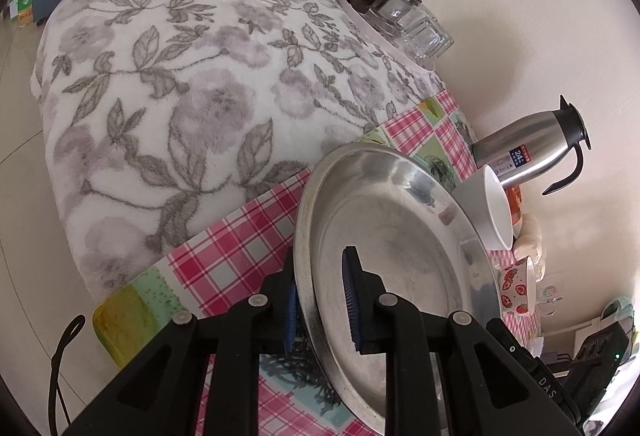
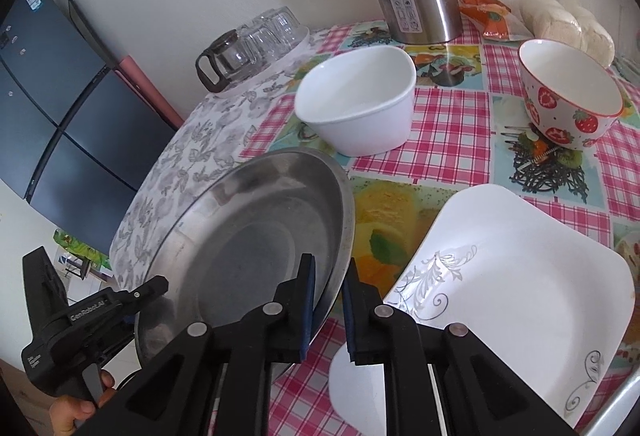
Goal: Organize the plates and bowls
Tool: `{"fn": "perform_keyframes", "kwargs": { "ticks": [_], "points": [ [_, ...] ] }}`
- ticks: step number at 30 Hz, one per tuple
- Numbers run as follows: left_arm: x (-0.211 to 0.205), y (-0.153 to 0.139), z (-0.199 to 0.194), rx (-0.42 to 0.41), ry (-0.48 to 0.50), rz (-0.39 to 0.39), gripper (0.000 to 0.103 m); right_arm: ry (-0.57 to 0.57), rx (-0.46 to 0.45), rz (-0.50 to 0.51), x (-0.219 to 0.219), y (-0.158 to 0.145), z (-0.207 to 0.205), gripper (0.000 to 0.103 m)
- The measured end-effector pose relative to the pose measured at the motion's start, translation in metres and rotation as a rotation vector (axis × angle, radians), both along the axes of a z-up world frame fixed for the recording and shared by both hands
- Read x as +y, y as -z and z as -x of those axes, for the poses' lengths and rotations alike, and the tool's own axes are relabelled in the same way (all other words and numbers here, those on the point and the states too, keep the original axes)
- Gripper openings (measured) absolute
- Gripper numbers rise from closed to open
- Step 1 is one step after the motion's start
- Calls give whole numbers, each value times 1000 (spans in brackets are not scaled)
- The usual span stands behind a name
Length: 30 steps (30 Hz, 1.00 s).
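Steel is what both my grippers are on: the round metal plate (image 2: 256,236) sits tilted at the near left of the checked tablecloth (image 2: 452,124), its far edge against the flowered cloth (image 1: 168,84). My left gripper (image 1: 320,304) straddles its near rim, jaws narrowly apart; I cannot tell if they pinch it. My right gripper (image 2: 330,308) has 1 pad inside the rim and 1 outside, a small gap showing. I judge this the pick-up step. Next I must close firmly and lift level toward the white square plate (image 2: 512,296); 2 bowls, white bowl (image 2: 360,100) and strawberry bowl (image 2: 568,96), wait farther back.
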State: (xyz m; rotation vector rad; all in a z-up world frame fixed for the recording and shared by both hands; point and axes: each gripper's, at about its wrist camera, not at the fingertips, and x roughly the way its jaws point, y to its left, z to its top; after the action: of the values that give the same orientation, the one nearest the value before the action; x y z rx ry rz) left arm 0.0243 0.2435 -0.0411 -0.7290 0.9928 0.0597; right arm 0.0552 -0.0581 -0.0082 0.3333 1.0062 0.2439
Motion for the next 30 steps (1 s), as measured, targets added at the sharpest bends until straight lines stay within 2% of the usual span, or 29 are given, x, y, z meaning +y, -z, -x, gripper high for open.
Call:
{"fn": "perform_keyframes", "kwargs": {
  "ticks": [17, 30],
  "points": [
    [-29, -49, 16, -101, 46, -25, 21, 30, -85, 1, -22, -41, 33, 14],
    [-89, -94, 12, -175, 175, -1, 21, 201, -159, -105, -89, -71, 72, 14]
  ]
}}
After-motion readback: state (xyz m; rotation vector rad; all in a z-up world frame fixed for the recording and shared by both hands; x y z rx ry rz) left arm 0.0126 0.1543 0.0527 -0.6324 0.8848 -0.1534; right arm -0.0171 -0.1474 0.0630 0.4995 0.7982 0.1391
